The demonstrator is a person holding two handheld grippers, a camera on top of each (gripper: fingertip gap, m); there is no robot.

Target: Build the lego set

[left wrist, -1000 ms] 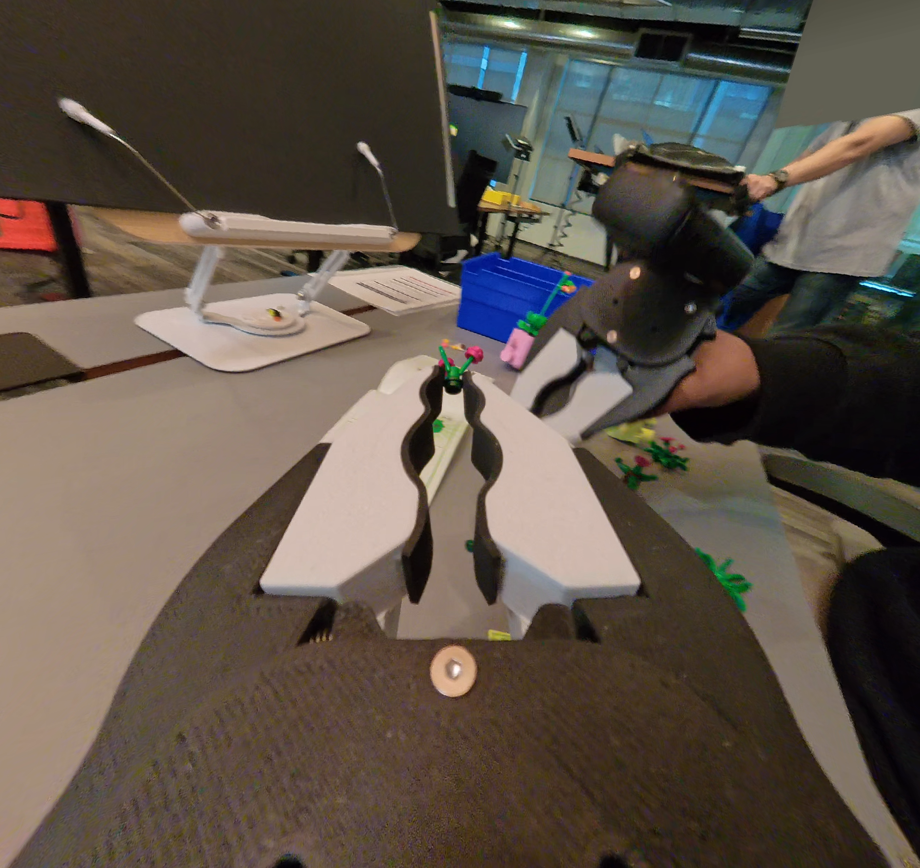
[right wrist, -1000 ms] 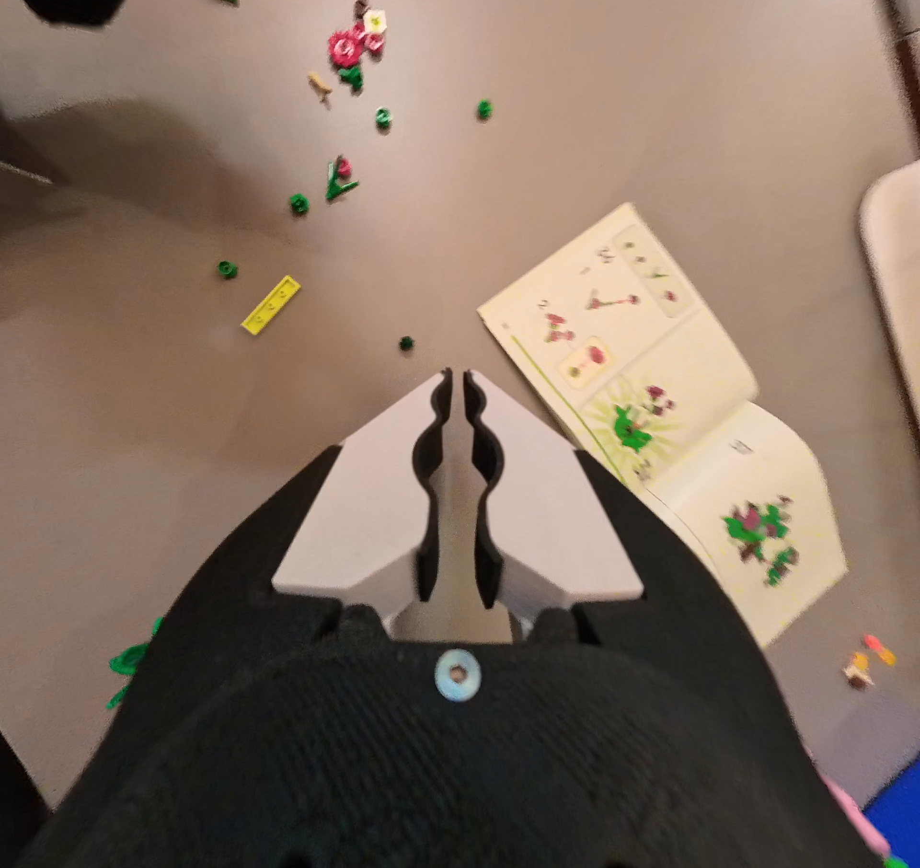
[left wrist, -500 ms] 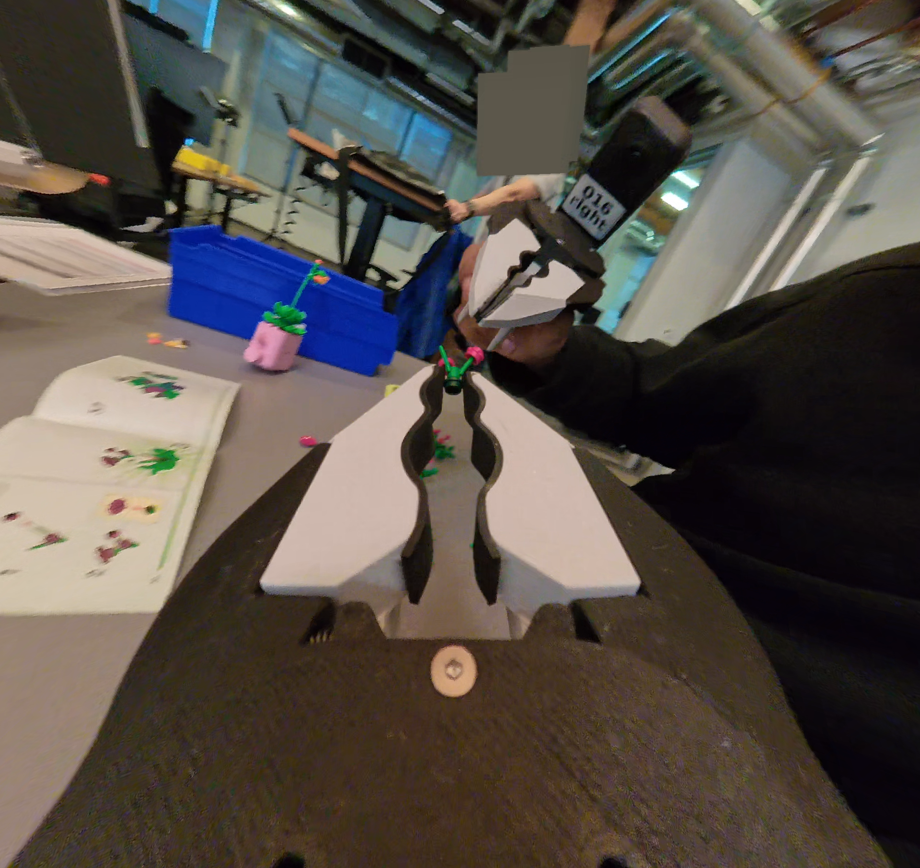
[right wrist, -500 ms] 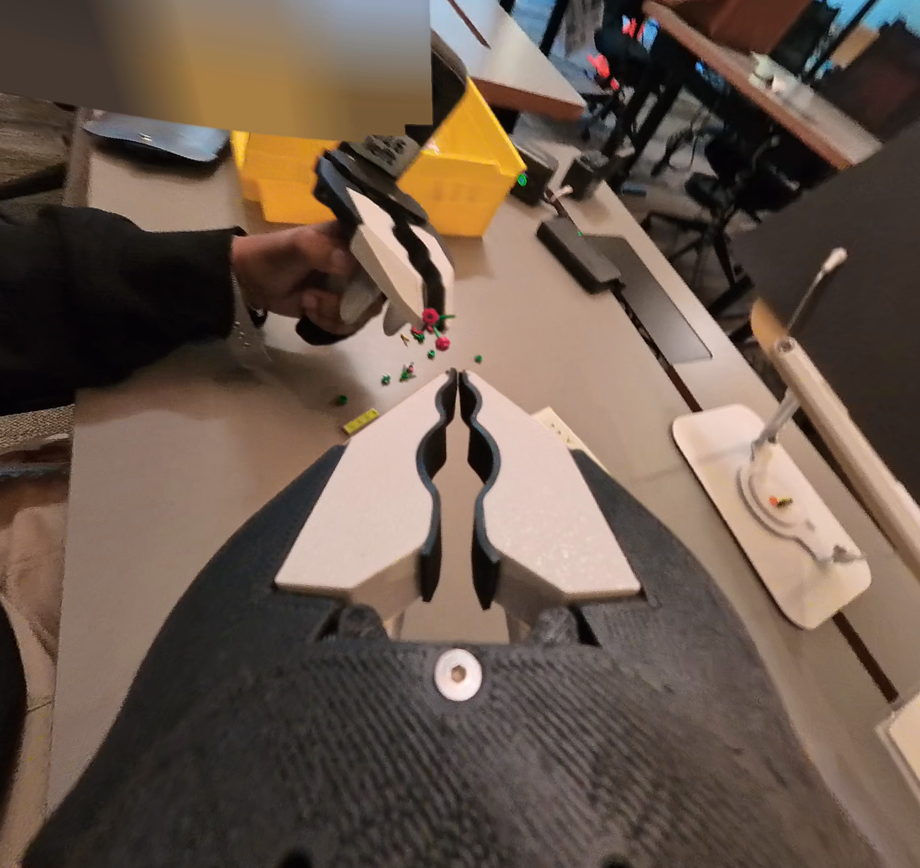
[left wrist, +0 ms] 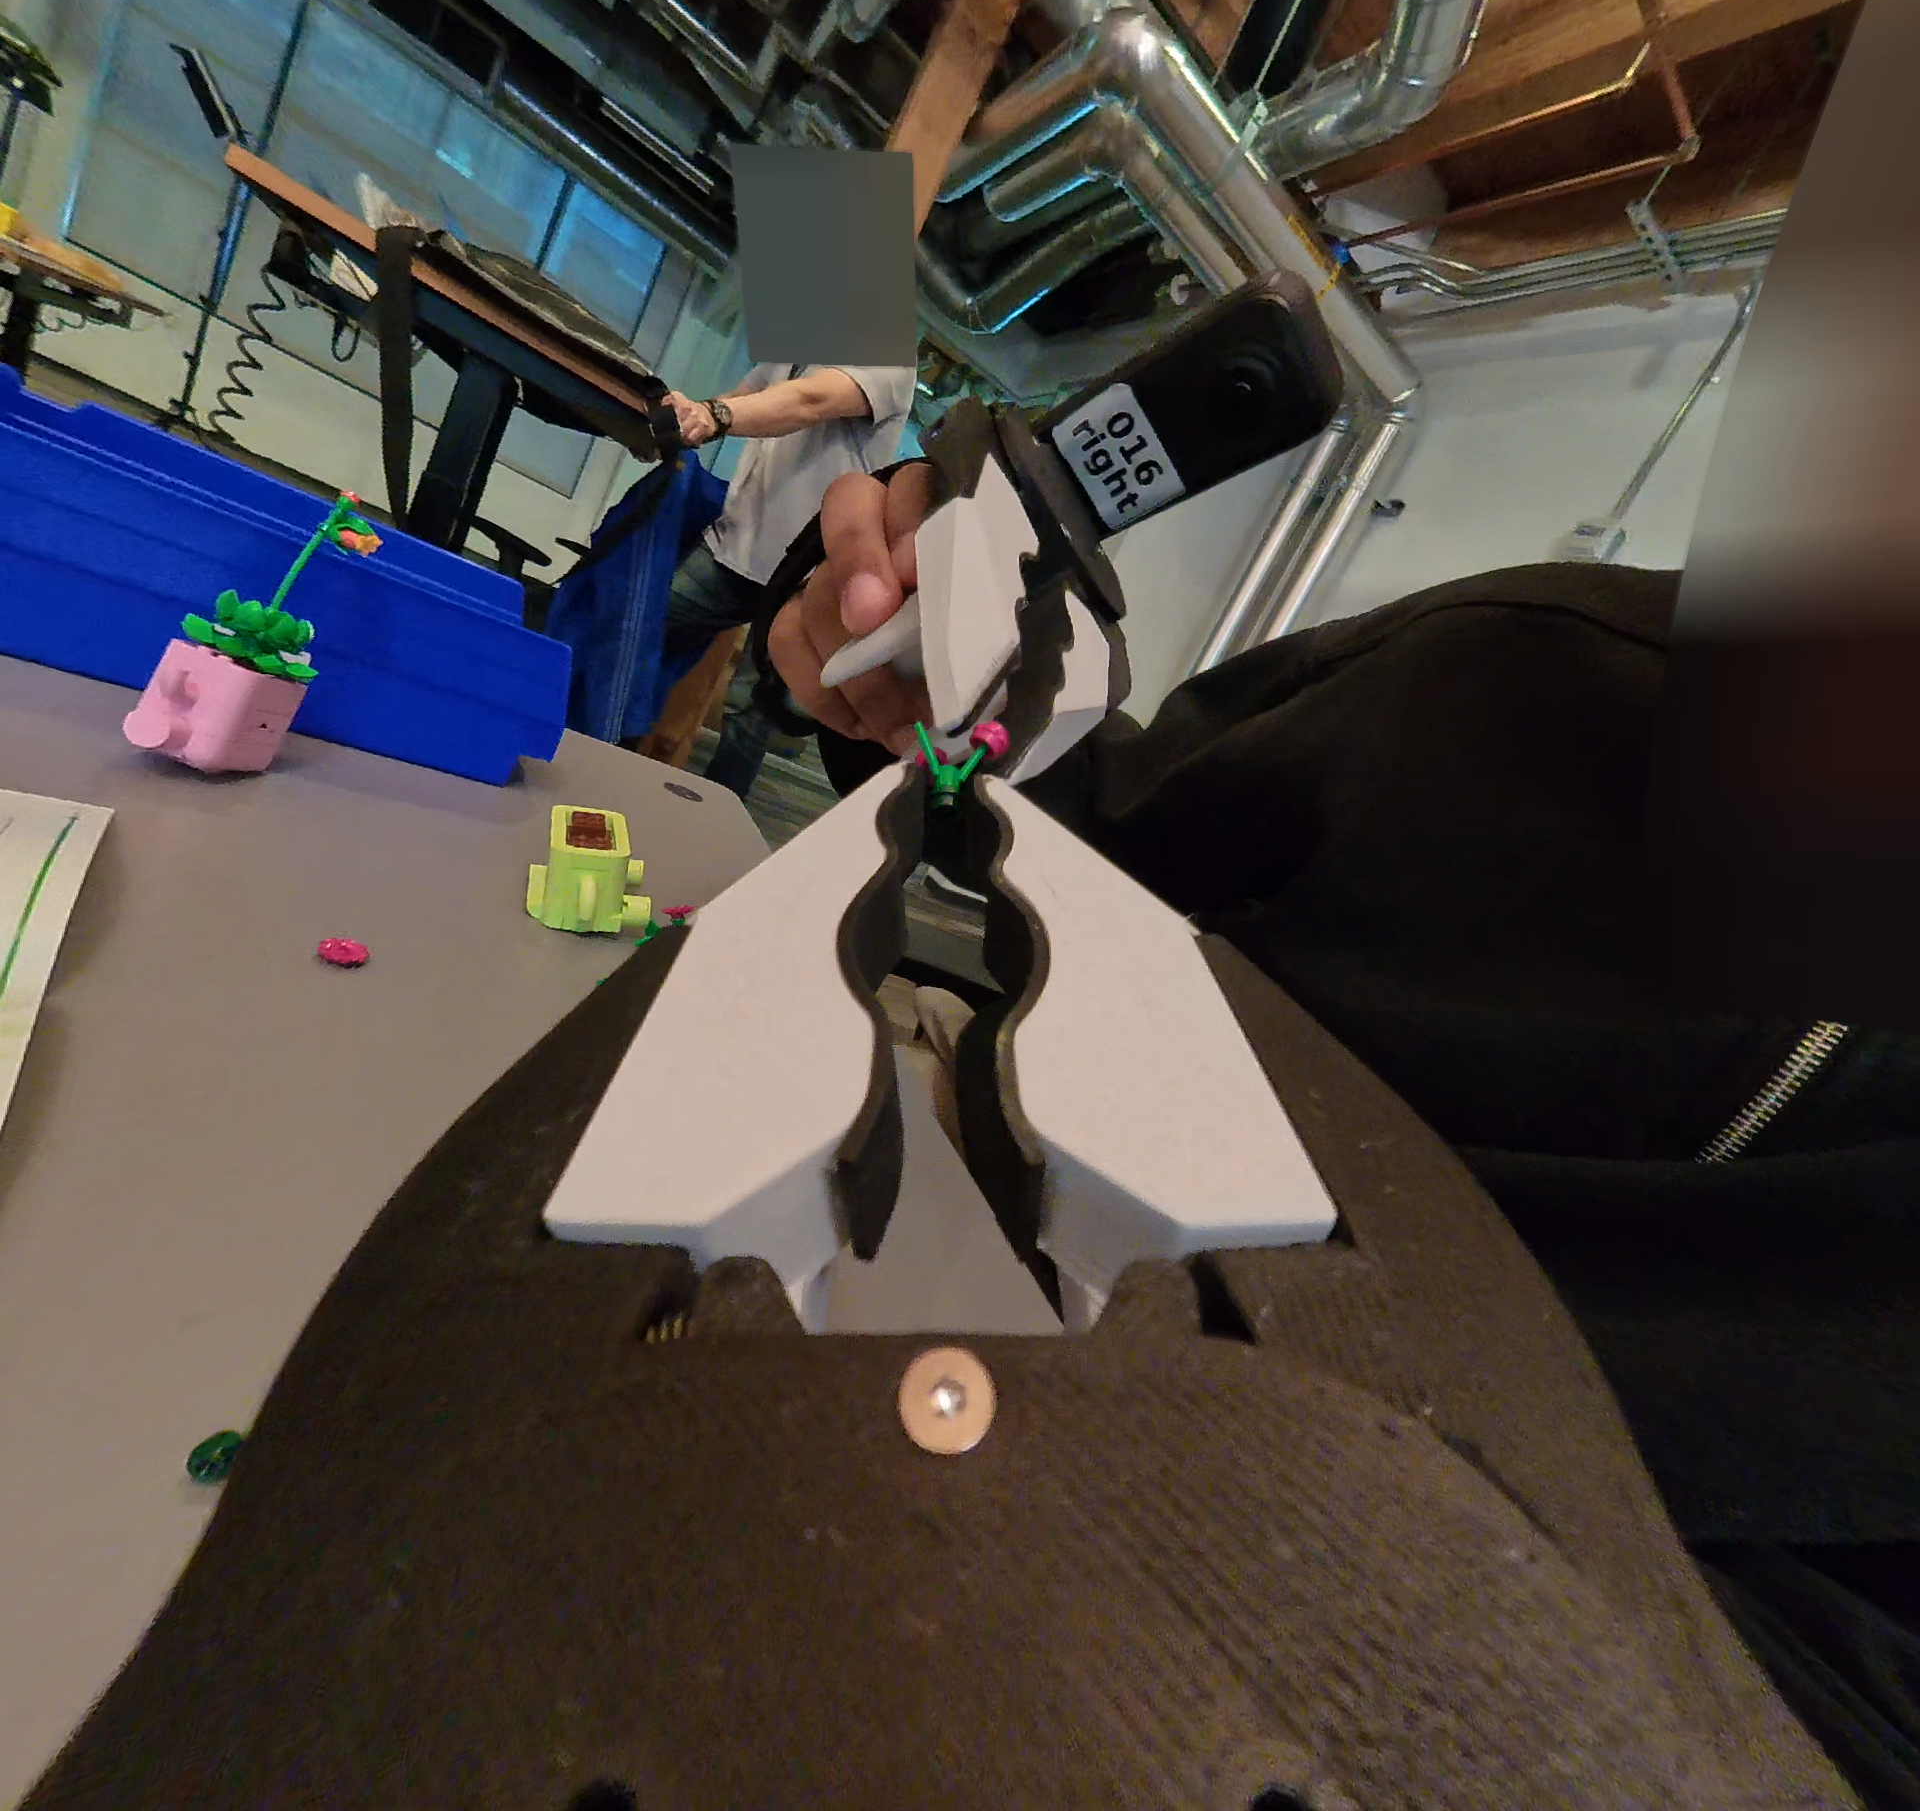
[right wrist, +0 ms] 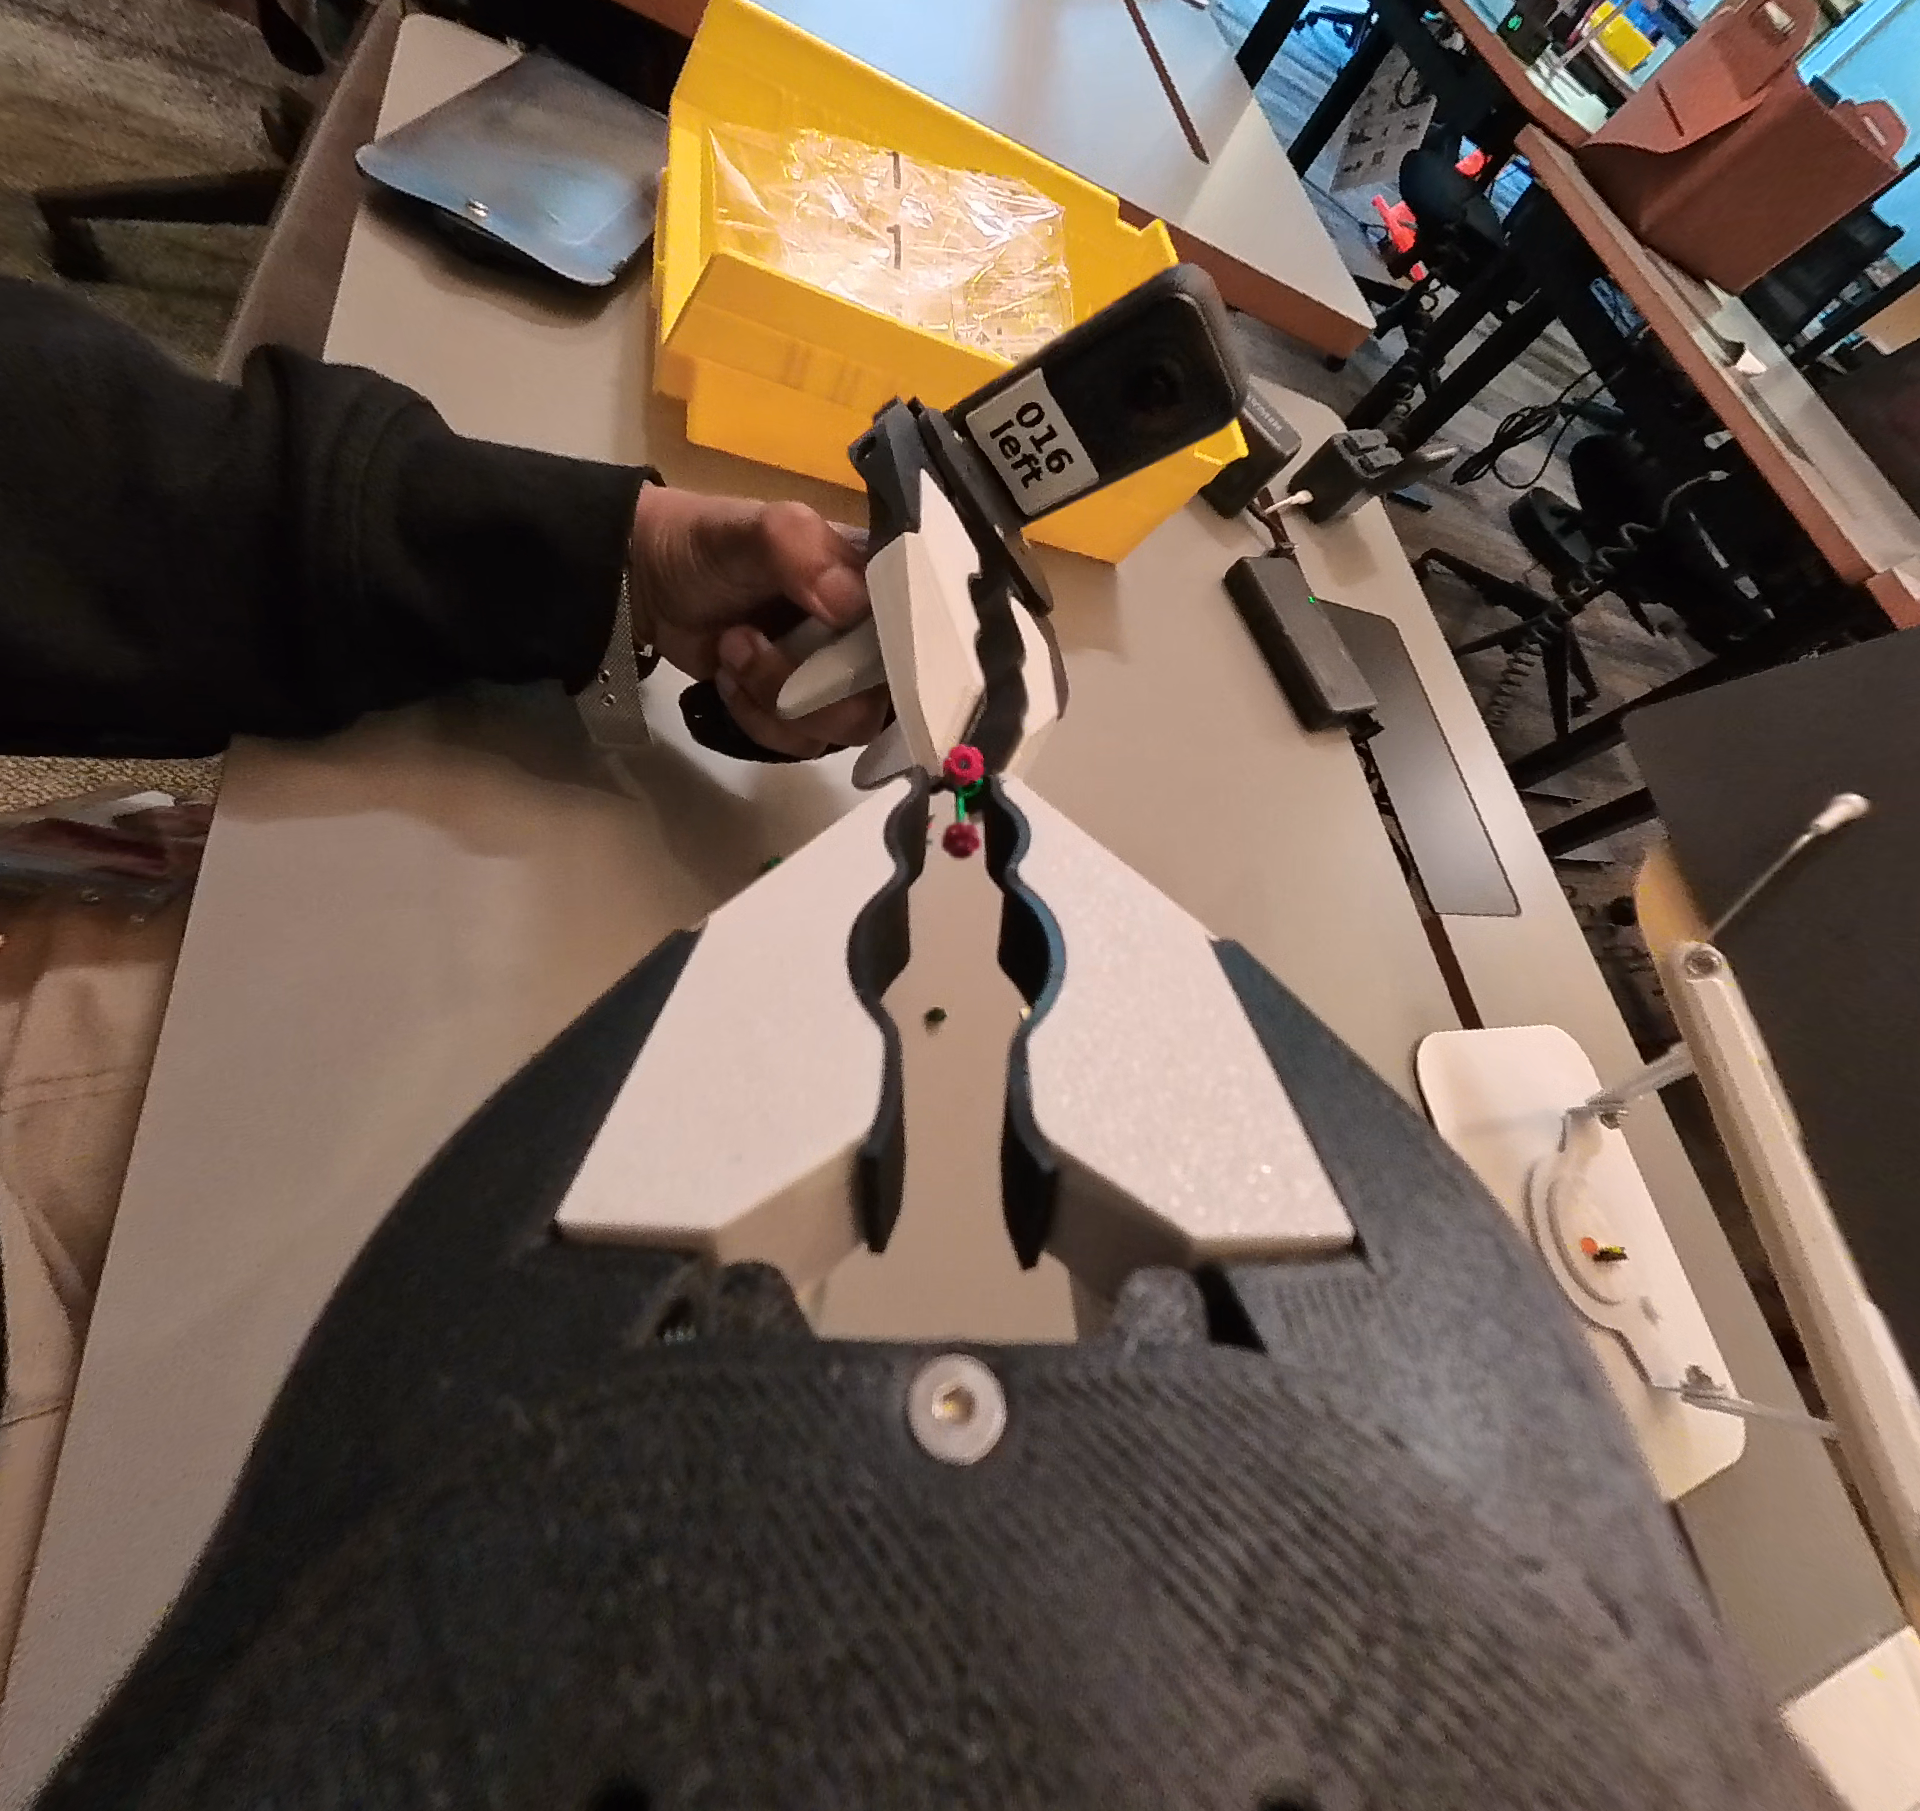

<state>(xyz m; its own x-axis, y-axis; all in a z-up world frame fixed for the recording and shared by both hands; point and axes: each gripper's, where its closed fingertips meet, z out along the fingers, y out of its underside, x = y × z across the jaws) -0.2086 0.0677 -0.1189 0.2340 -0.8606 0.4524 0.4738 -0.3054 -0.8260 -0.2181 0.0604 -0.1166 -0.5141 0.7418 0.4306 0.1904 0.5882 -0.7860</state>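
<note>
Both grippers have been brought closer together since half a second ago, so that their tips now meet over the grey table [left wrist: 260, 1086]; a second ago the right one was pointed down at the loose pieces and the booklet.

The left gripper [left wrist: 943, 793] is seen nearly closed, its tips pinched on the green base of a small flower sprig [left wrist: 948, 762], a forked green stem with pink buds. The sprig is held up in the air, above the table edge nearest the person. The right gripper [right wrist: 958, 805] is held a little apart at its tips, with the same sprig [right wrist: 962, 800] standing in the gap: one bud is seen at the tip line and one just inside it. Whether the sprig is touched by the right gripper's fingers [right wrist: 1013, 831] cannot be told.

On the table, to the left of the sprig in the left wrist view, a lime green pot [left wrist: 582, 873] is seen, with a loose pink flower piece [left wrist: 343, 951] near it. Farther from the sprig, a pink pot with a green plant [left wrist: 218, 696] is stood against a blue bin [left wrist: 312, 577]. Beyond the sprig in the right wrist view, a yellow bin [right wrist: 810, 327] is seen with clear plastic bags inside.
</note>
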